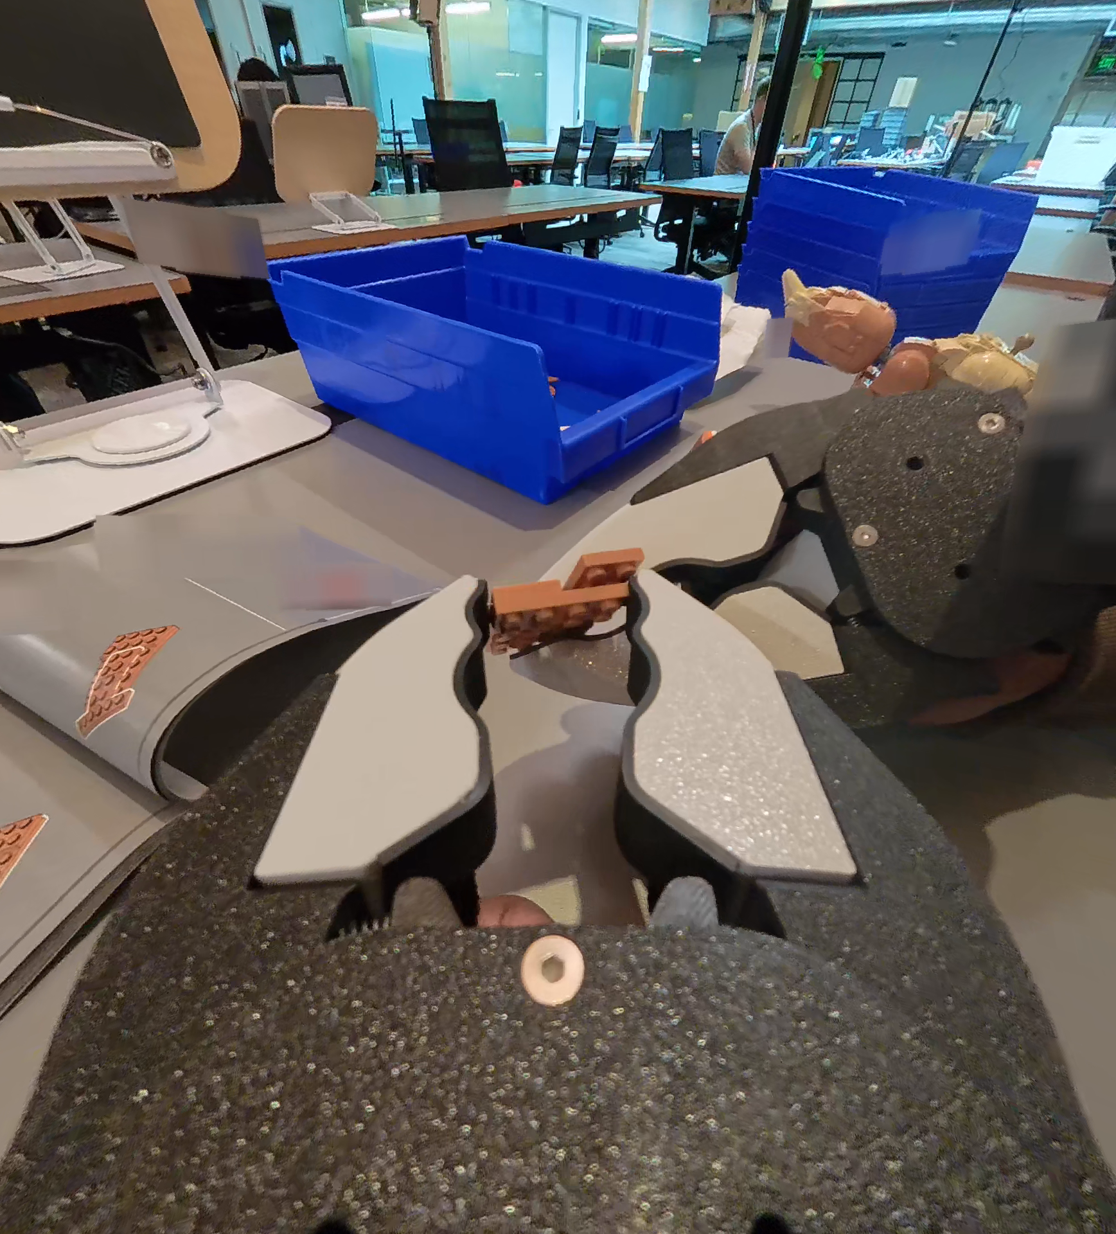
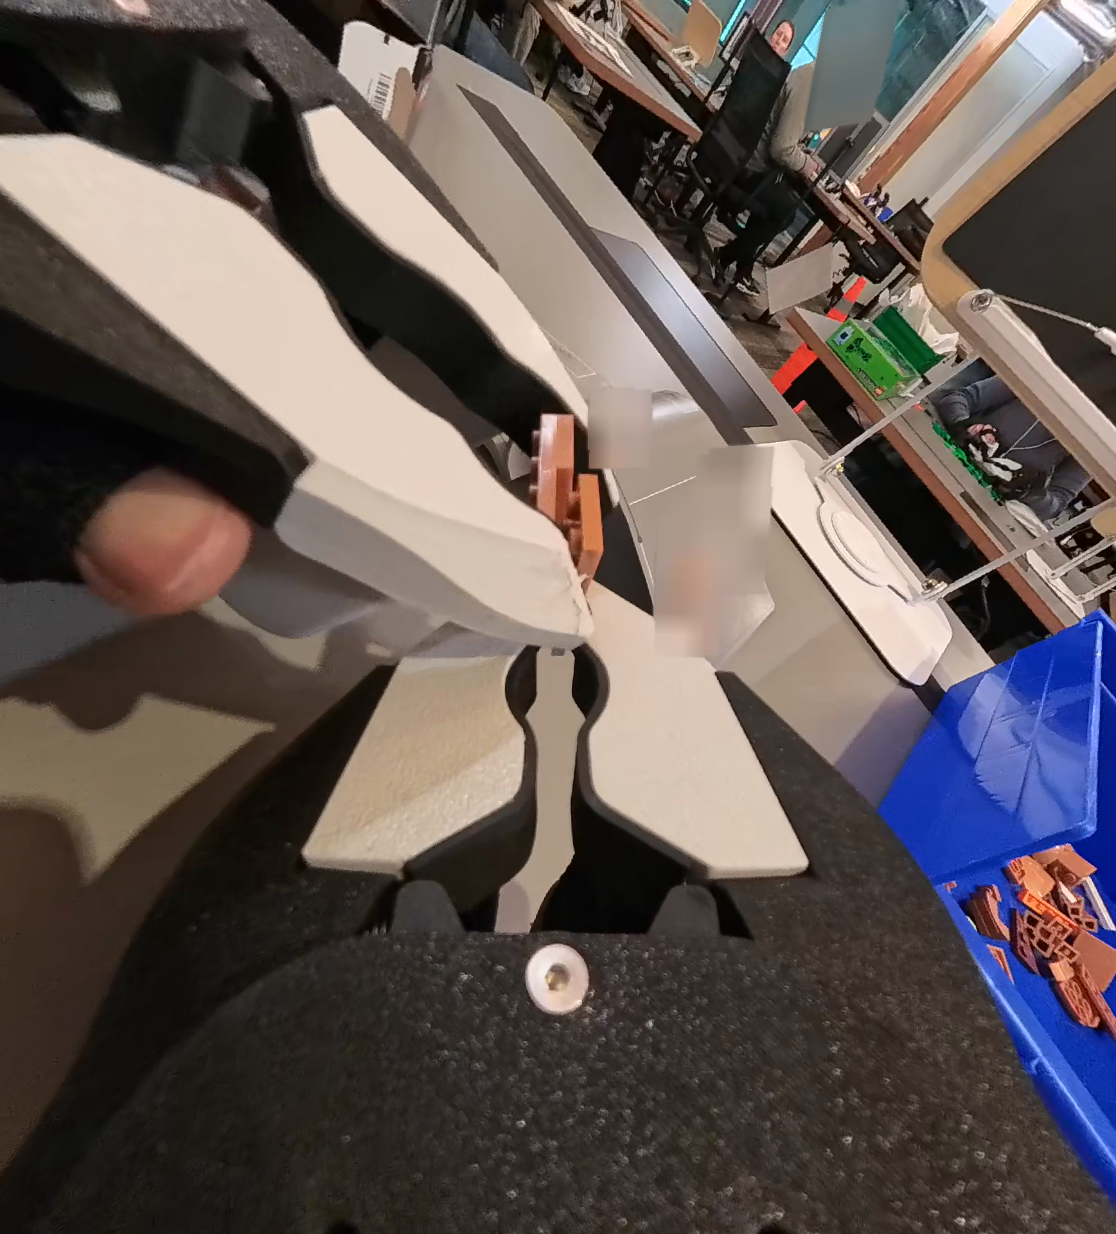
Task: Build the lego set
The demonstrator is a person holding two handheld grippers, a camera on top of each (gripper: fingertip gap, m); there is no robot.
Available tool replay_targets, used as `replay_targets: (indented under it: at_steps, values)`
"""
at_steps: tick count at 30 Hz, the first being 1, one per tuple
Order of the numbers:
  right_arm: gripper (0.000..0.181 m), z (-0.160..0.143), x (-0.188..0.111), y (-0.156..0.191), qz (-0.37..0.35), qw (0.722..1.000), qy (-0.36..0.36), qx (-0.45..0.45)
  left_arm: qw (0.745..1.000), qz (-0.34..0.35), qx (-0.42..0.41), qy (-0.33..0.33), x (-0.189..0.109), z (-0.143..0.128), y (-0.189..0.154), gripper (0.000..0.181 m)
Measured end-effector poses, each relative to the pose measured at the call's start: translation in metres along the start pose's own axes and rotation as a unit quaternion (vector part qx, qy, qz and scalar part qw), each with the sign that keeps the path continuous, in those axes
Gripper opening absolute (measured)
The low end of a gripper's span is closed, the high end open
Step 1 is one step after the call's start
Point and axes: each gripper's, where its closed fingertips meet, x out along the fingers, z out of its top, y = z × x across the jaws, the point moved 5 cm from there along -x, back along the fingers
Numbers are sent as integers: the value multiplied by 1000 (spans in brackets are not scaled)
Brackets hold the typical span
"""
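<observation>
My left gripper [image 1: 560,604] is shut on a small brown assembly of lego plates [image 1: 565,587], held edgewise just above the grey table [image 1: 408,507]. The same gripper [image 2: 575,514] fills the upper left of the right wrist view, with the brown plates [image 2: 558,467] between its tips. My right gripper [image 2: 555,661] points at that gripper from just below; its fingers stand close together with nothing seen between them. It shows side-on at the right in the left wrist view [image 1: 638,497]. An instruction booklet [image 1: 108,674] lies open at the left.
A blue bin [image 1: 495,374] stands behind the grippers; it holds several loose brown pieces [image 2: 1062,935]. A partly built tan and brown model [image 1: 849,327] sits at the right, before a stack of blue bins [image 1: 895,234]. A white stand base [image 1: 141,447] lies at the left. Less than 4 cm separates the two grippers' tips.
</observation>
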Motion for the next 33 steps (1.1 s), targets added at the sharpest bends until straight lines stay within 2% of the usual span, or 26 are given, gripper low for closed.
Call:
replay_targets:
  at_steps: [12, 15, 19, 21, 26, 29, 33]
  values:
    - [5, 0, -1, -1, 5, 1000, -5, 10, 1000, -10, 6, -4, 1, 1, -1, 40]
    - [4, 0, -1, -1, 52, 997, -17, 57, 999, -44, 19, 2, 2, 1, -5, 53]
    - [5, -3, -1, 2, 127, 986, -20, 110, 993, -86, 79, -11, -2, 4, 0, 58]
    - [5, -8, 0, -4, 120, 986, -2, 115, 992, -76, 96, 6, -2, 1, 10, 60]
    - [5, -15, 3, -7, 66, 995, 35, 72, 998, -44, -17, 32, 4, -3, 13, 62]
    - [5, -13, 3, -2, 42, 998, 39, 33, 998, -24, -42, 38, 6, -7, 6, 61]
    - [5, -11, 3, 2, 23, 999, 38, -2, 998, -8, -43, 33, 5, -7, 5, 49]
